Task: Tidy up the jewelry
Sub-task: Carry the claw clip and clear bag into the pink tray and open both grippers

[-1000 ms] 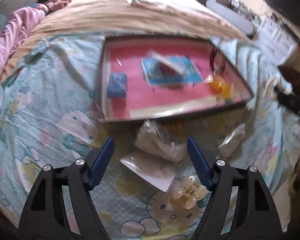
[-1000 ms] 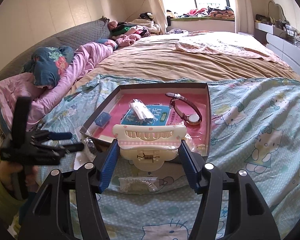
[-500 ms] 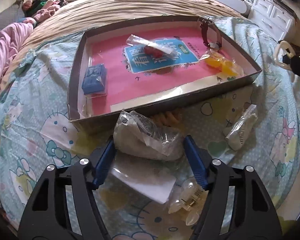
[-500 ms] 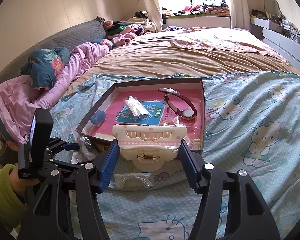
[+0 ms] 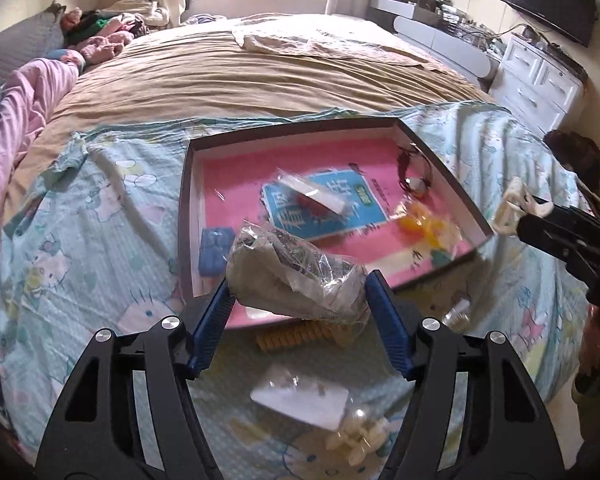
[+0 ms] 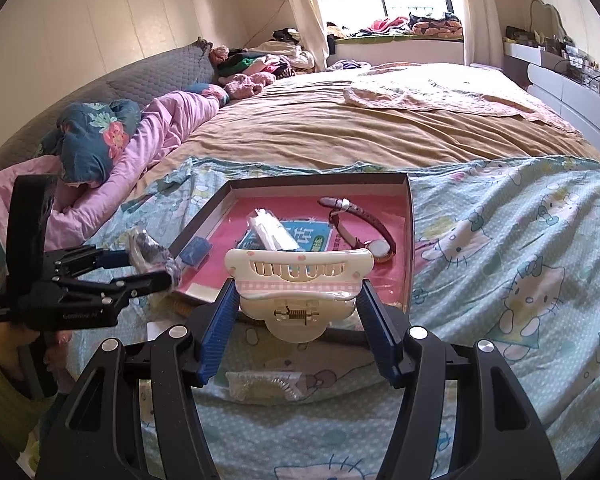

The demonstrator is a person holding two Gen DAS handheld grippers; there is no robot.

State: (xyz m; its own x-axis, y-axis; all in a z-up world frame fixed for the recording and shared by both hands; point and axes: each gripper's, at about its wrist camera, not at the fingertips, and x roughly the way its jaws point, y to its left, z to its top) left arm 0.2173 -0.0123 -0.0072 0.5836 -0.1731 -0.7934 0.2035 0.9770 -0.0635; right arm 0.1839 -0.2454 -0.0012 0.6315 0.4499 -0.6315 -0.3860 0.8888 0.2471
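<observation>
The left tool is grasping a crumpled clear plastic bag, its long axis spanning the fingers, just short of the pink-lined shallow box lying ahead; the right tool is gripping a cream hair claw clip.

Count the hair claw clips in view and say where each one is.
3: a white hair claw clip in the right hand-held gripper, a cream clip on the sheet, an orange clip in the box. More may be hidden.
</observation>
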